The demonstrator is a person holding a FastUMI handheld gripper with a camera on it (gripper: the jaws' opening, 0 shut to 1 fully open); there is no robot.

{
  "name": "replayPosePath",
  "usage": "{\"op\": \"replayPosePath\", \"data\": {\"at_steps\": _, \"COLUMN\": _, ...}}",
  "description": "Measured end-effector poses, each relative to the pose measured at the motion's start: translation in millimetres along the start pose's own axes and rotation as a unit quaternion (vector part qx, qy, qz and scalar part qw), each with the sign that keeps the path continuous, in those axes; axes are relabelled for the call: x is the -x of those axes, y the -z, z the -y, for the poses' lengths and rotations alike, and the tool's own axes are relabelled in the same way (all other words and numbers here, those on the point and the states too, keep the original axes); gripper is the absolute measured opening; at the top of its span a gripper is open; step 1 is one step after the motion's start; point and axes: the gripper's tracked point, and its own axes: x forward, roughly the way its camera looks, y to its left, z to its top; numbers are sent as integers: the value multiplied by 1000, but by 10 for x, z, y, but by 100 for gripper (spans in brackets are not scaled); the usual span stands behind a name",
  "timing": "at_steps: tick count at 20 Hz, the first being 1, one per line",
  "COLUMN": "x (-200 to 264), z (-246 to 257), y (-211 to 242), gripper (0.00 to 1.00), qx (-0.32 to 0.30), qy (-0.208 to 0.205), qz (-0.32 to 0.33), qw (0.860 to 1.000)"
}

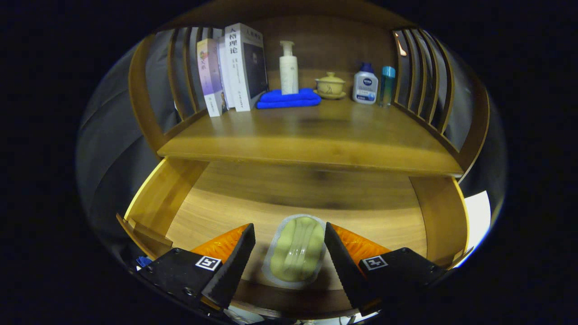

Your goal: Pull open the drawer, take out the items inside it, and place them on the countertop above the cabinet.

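Note:
The wooden drawer [149, 203] stands pulled open below the countertop [307, 135]. A pale green item sealed in a clear plastic packet [295, 250] lies on the drawer floor near its front. My gripper [289, 239] is open, with one finger on each side of the packet and a small gap to it on both sides. The packet's near end lies between the fingers, and its far end reaches just past the tips.
At the back of the countertop stand several books [235, 67], a white pump bottle [288, 67] on a folded blue cloth [289, 98], a small lidded cup [330, 85], a white bottle [365, 85] and a teal bottle [387, 85]. Slatted wooden sides [420, 76] flank the countertop.

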Motion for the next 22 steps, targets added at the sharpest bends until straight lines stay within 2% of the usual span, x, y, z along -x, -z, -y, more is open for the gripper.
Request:
{"op": "replayPosePath", "data": {"at_steps": 2, "x": -75, "z": 25, "y": 48, "gripper": 97, "qx": -22, "qy": 0, "qz": -13, "qw": 1000}}
{"op": "replayPosePath", "data": {"at_steps": 5, "x": -163, "z": 78, "y": 115, "gripper": 79, "qx": -28, "qy": 8, "qz": -26, "qw": 999}}
{"op": "replayPosePath", "data": {"at_steps": 7, "x": -175, "z": 114, "y": 121, "gripper": 55, "qx": -33, "qy": 9, "qz": -22, "qw": 999}}
{"op": "replayPosePath", "data": {"at_steps": 10, "x": -153, "z": 76, "y": 130, "gripper": 24, "qx": -34, "qy": -10, "qz": -17, "qw": 999}}
{"op": "replayPosePath", "data": {"at_steps": 13, "x": -43, "z": 120, "y": -16, "gripper": 24, "qx": -8, "qy": 2, "qz": 27, "qw": 1000}}
{"op": "replayPosePath", "data": {"at_steps": 22, "x": 608, "z": -83, "y": -572, "gripper": 23, "qx": 5, "qy": -29, "qz": 124, "qw": 992}}
